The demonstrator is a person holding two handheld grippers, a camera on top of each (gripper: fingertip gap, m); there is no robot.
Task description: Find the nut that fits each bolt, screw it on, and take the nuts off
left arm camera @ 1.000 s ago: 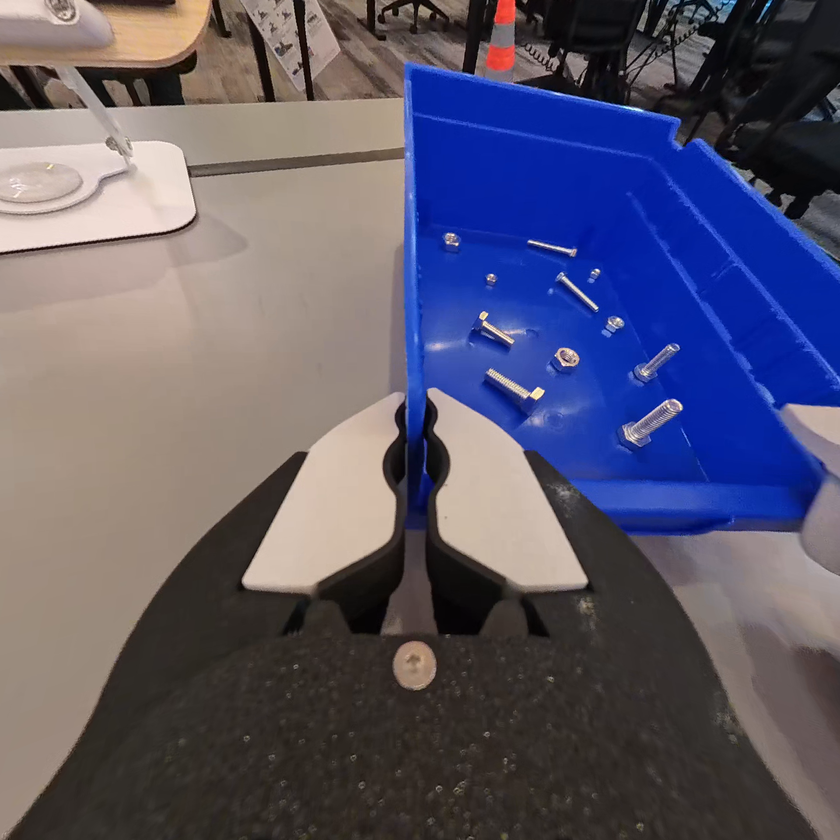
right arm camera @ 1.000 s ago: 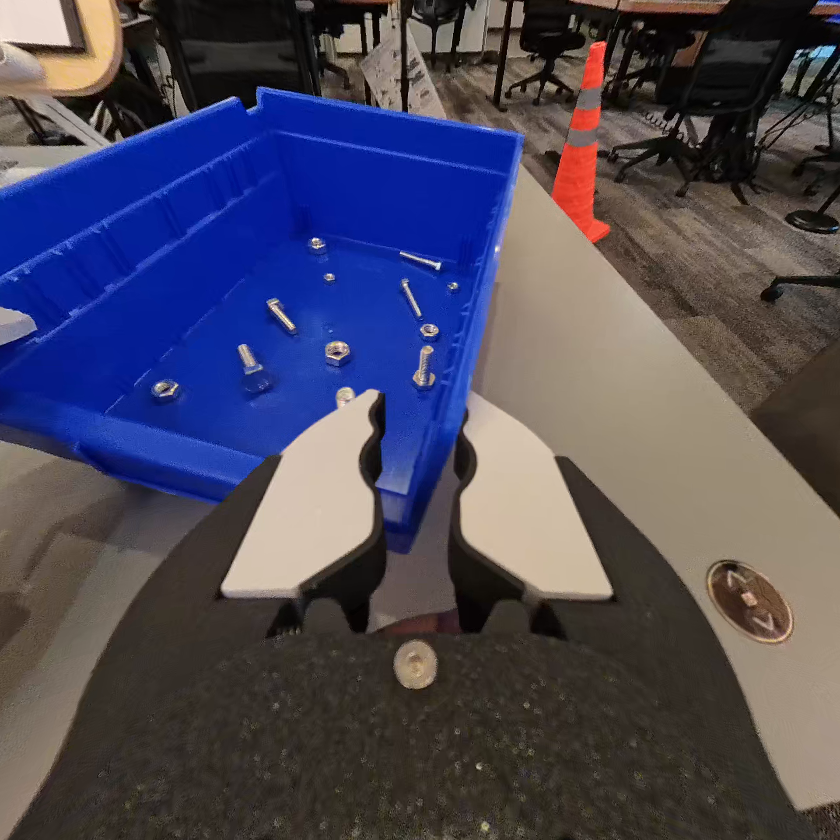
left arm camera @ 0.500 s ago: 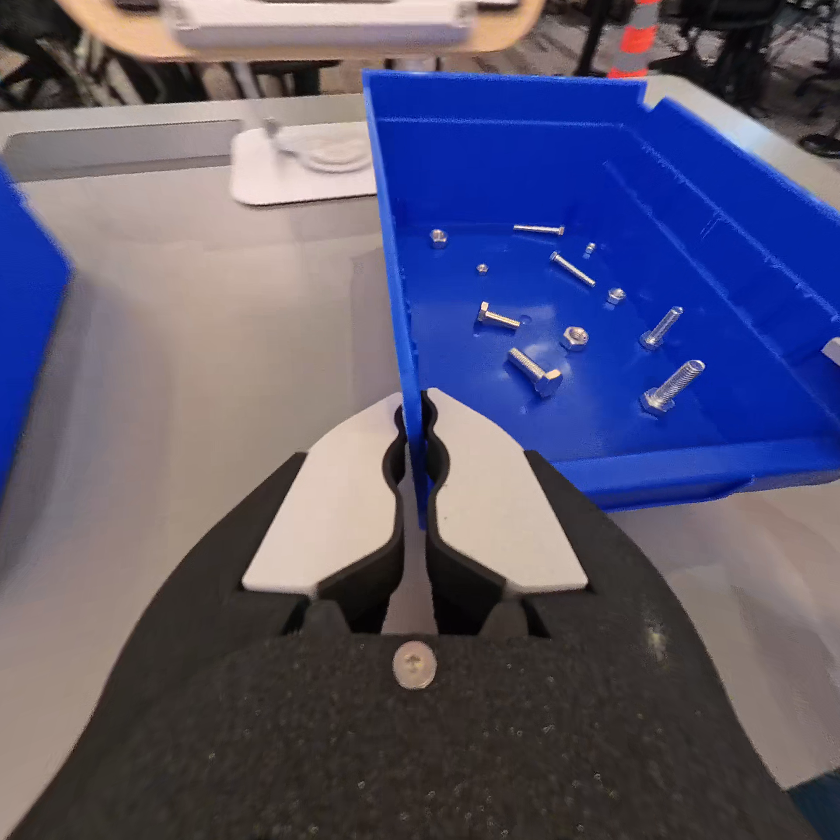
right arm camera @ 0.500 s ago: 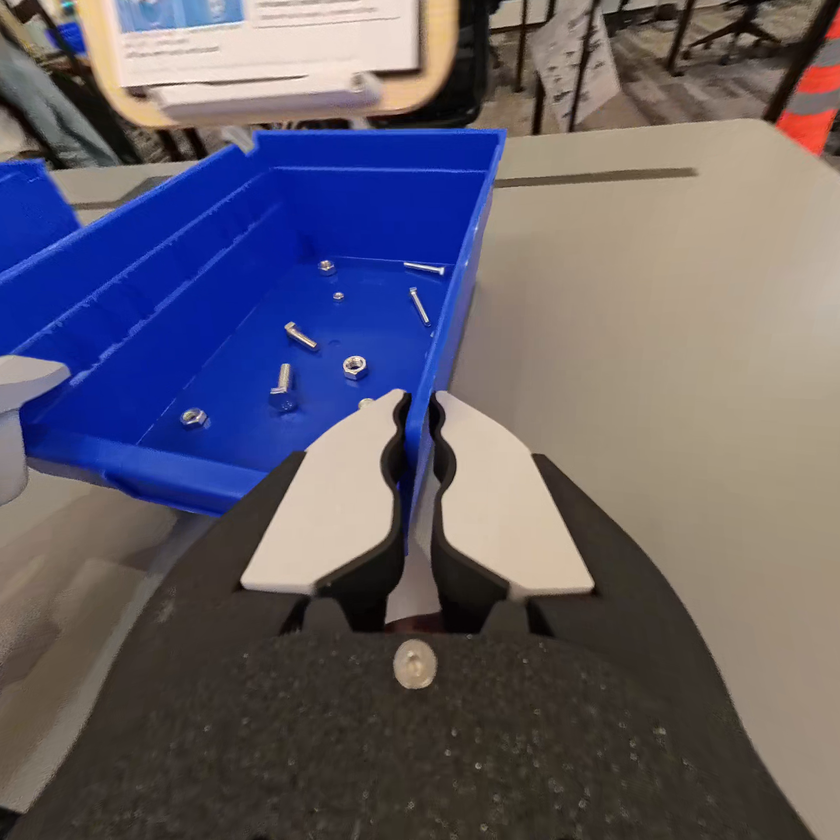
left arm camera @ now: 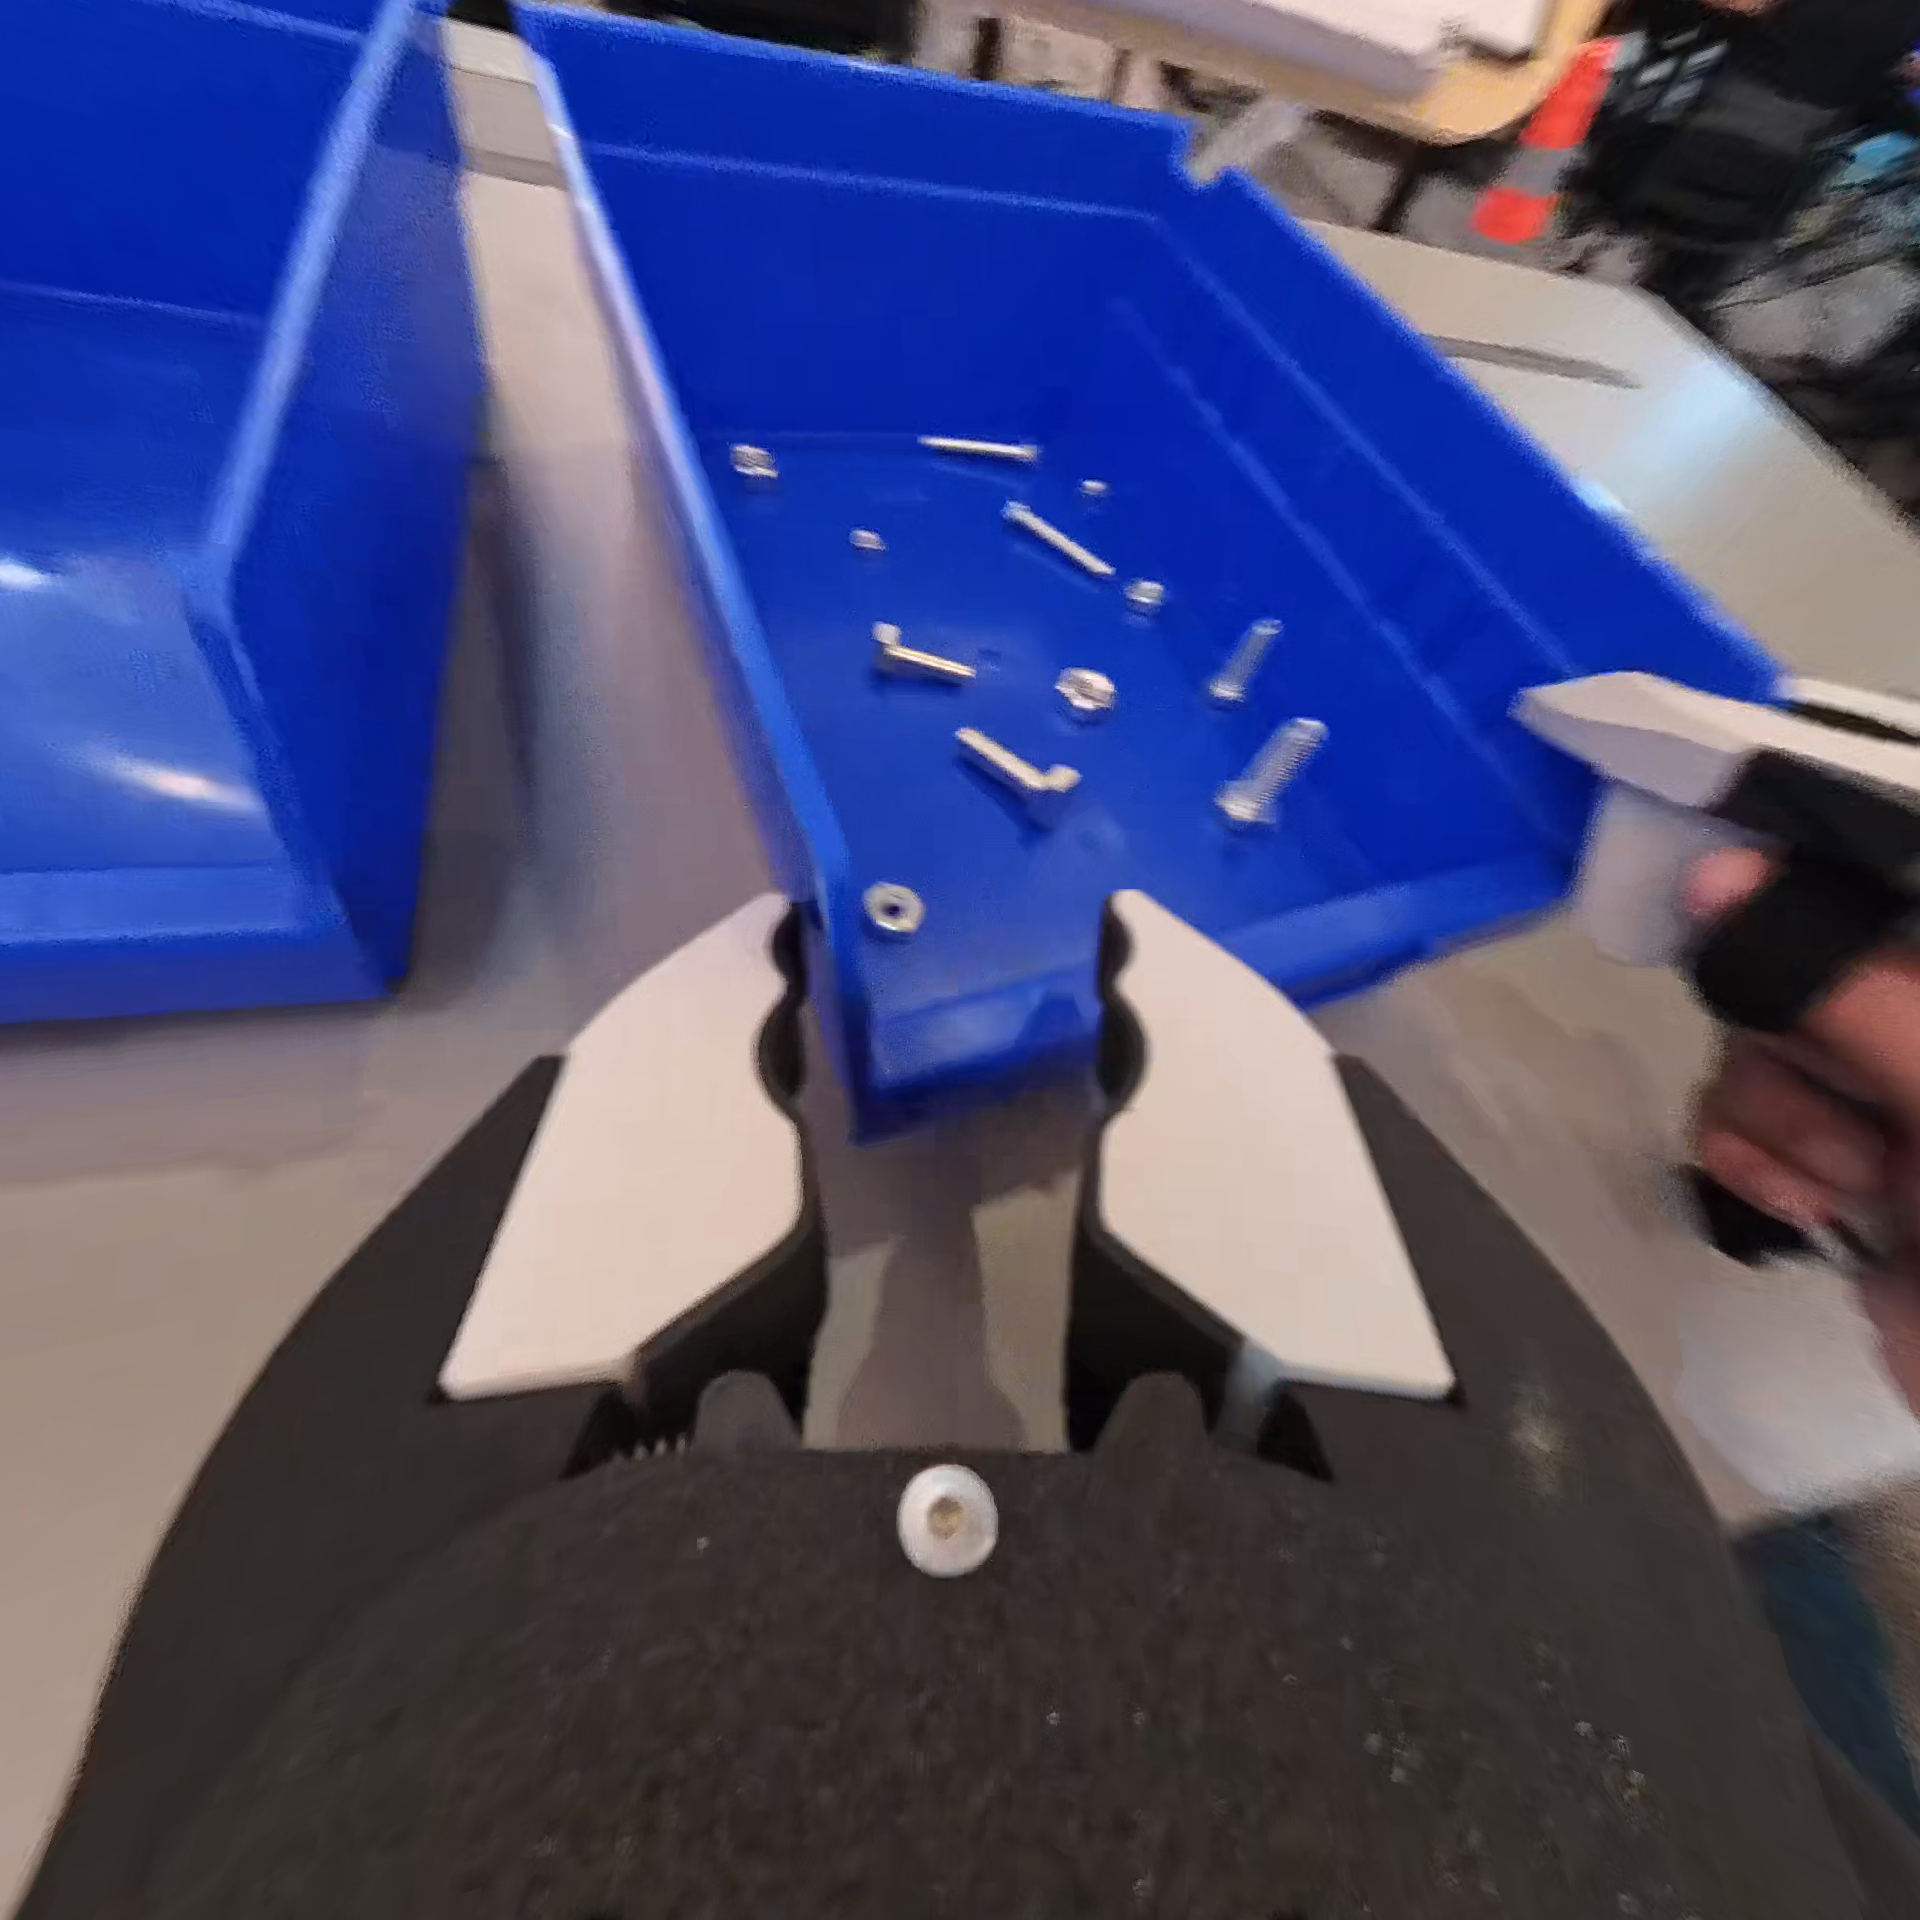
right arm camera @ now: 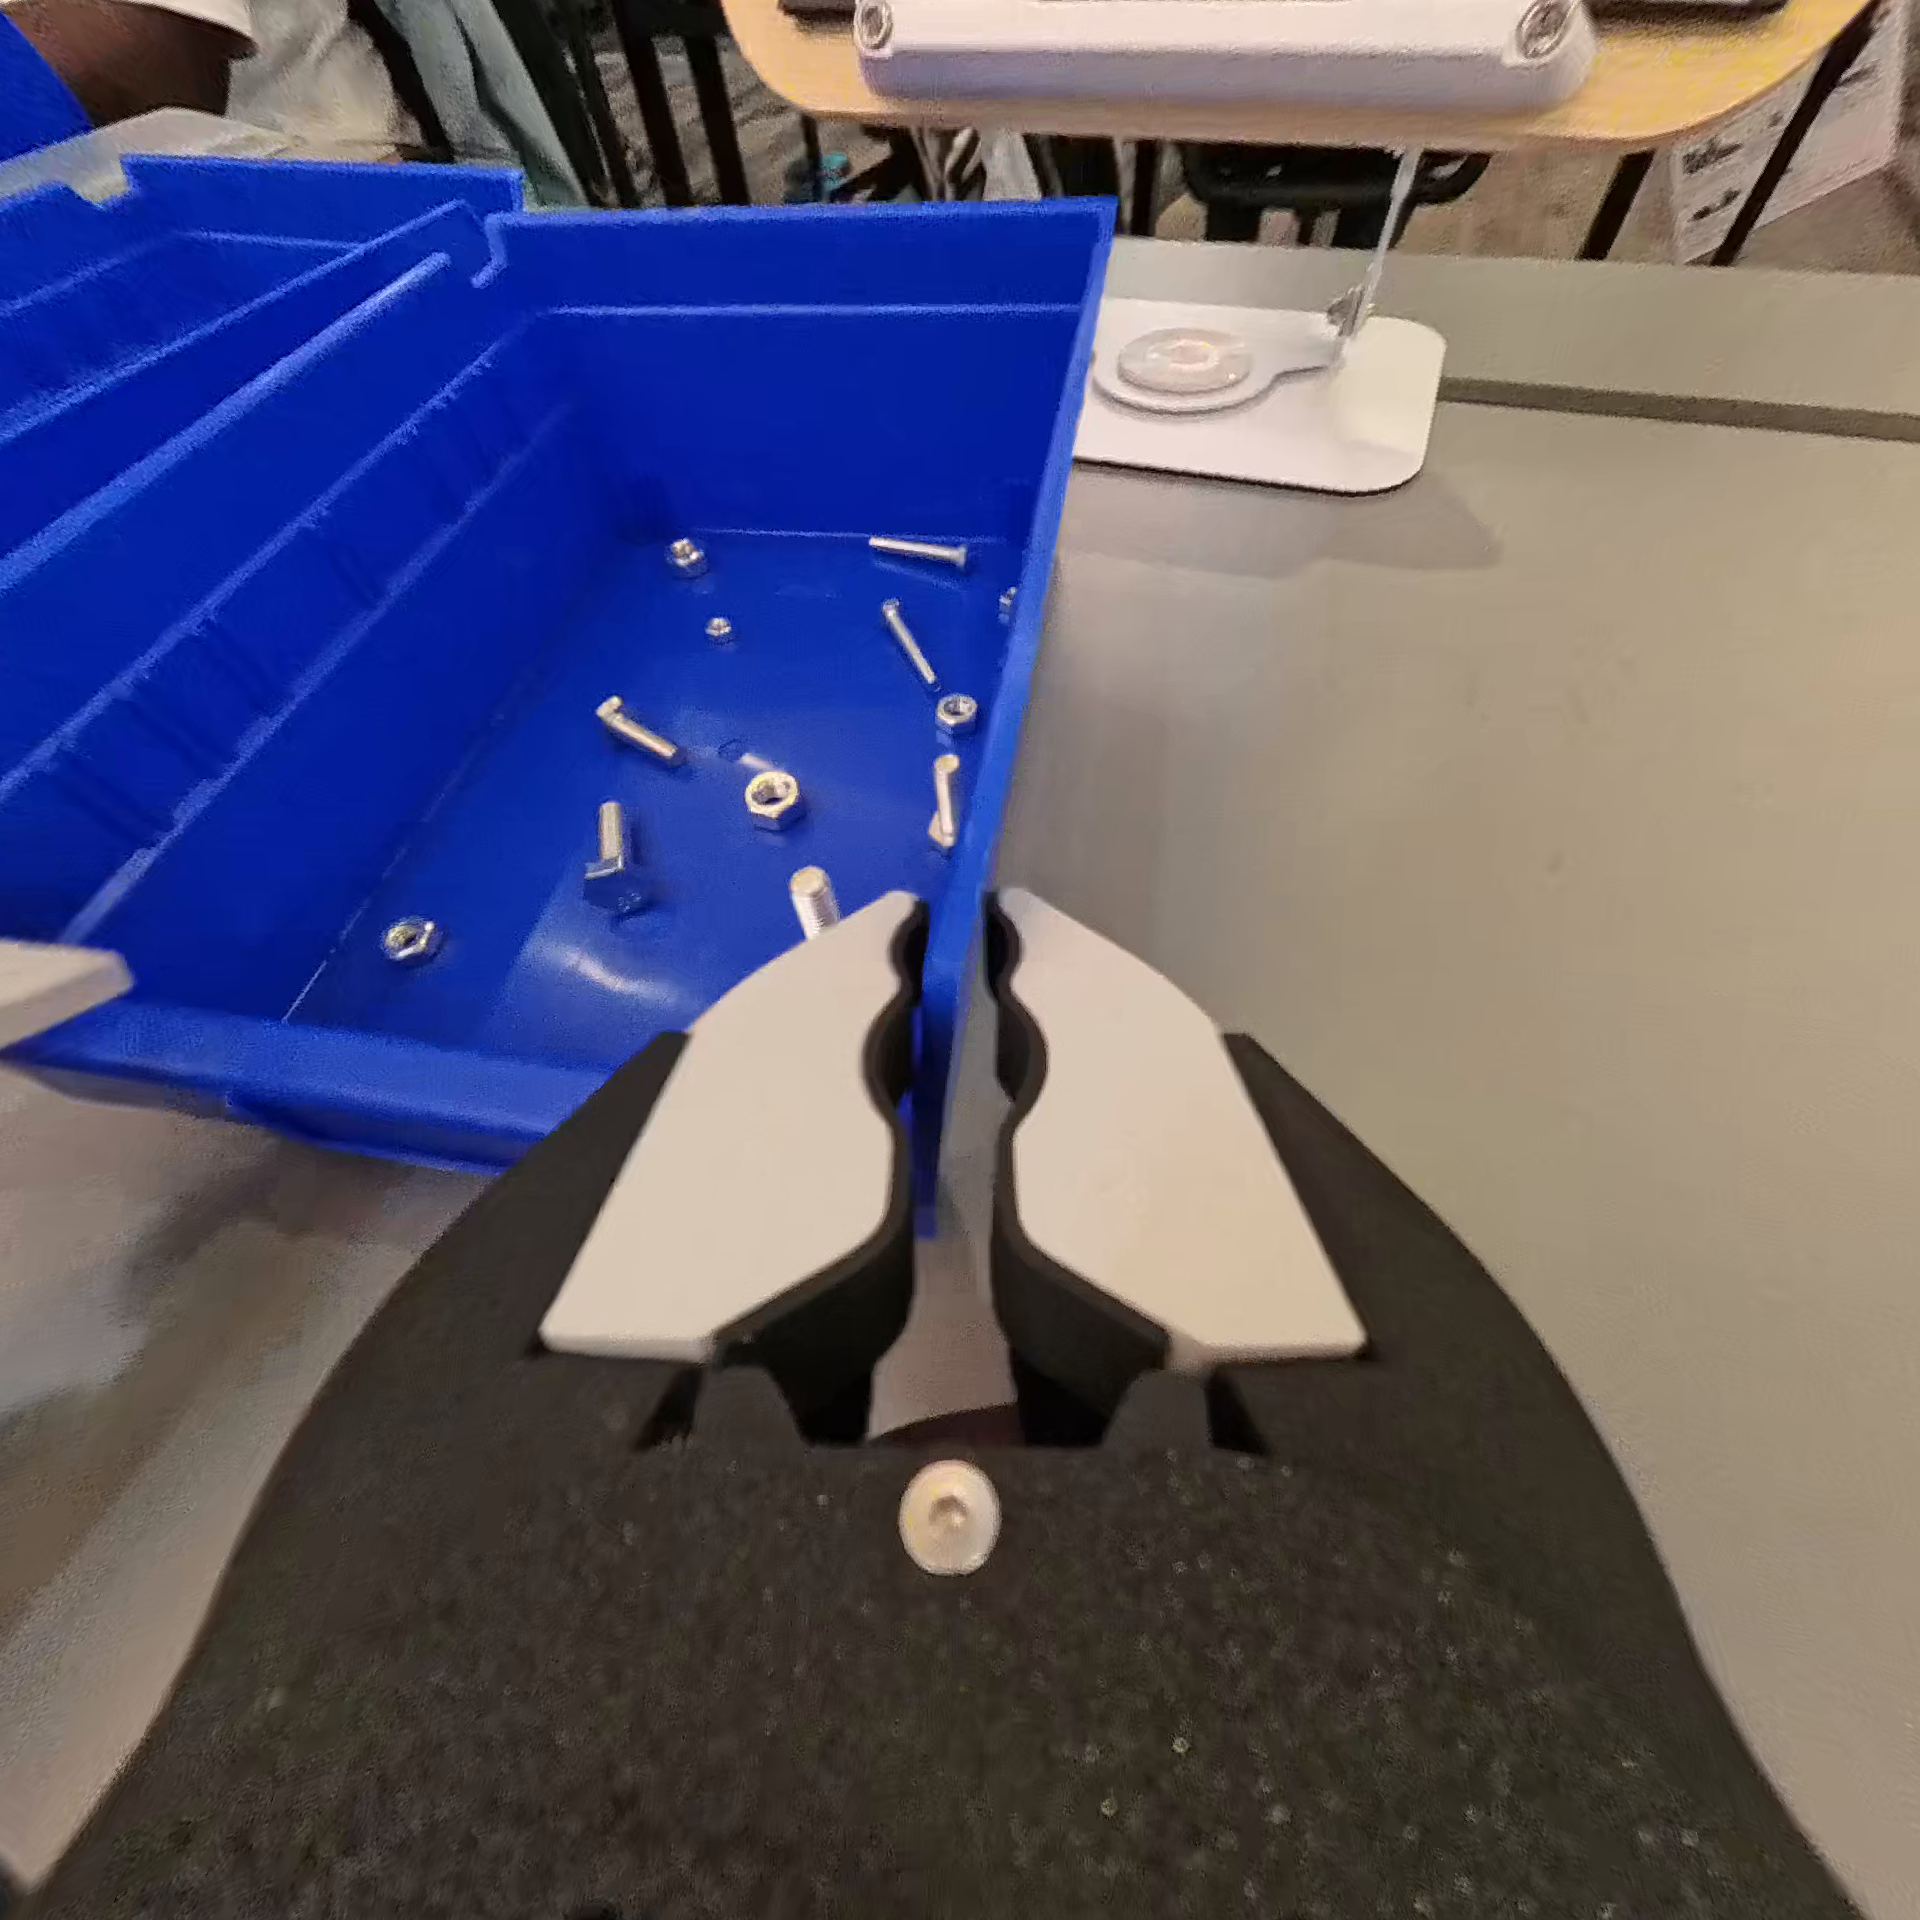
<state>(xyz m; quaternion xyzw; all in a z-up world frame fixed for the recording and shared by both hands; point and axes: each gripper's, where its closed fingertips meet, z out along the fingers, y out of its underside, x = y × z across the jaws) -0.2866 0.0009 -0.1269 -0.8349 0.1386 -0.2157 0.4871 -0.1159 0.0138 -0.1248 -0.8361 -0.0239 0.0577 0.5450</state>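
A blue bin (left arm camera: 935, 260) on the grey table holds several loose silver bolts and nuts, among them a thick bolt (left arm camera: 1268, 774), a hex nut (left arm camera: 1084, 691) and a nut (left arm camera: 894, 912) by the near left corner. My left gripper (left arm camera: 945, 925) is open, and the bin's near left corner lies between its fingers. My right gripper (right arm camera: 956, 914) is shut on the near end of the bin's (right arm camera: 779, 416) right wall. It also shows in the left wrist view (left arm camera: 1621, 748), held by a hand. In the right wrist view a nut (right arm camera: 774, 800) and a bolt (right arm camera: 618, 862) lie inside.
A second blue bin (left arm camera: 156, 520) stands close to the left of the first; it also shows in the right wrist view (right arm camera: 208, 270). A white stand base (right arm camera: 1257, 405) sits behind the bin's right side, under a wooden board (right arm camera: 1247, 62). Grey table (right arm camera: 1455, 831) extends to the right. The white stand base (right arm camera: 1257, 405) is about 35 cm from my right fingertips and 45 cm from my left.
My left gripper has opened and let go of the bin's left wall. The right gripper stays shut on the right wall. The views have swung, and the second bin now appears at left.
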